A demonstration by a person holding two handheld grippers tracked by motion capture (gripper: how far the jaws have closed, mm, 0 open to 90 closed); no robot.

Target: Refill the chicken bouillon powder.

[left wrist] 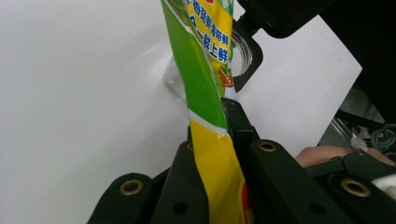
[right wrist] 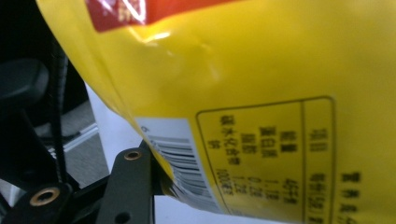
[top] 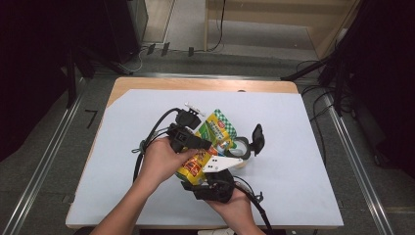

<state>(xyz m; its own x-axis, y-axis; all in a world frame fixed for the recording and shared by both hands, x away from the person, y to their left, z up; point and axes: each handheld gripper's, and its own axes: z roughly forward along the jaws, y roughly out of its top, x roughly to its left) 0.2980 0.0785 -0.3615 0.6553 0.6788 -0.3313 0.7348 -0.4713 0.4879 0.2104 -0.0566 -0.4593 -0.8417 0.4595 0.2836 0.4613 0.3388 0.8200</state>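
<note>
A white sheet covers the table. Mid-sheet, the yellow-green bag hangs over a clear jar whose black lid blocks its far side. The left gripper pinches the bag; the right gripper holds its lower end.

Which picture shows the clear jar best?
The high view: the clear jar sits whole on the white sheet, its black lid flipped open. The left gripper view catches part of it behind the snack bag.
</note>
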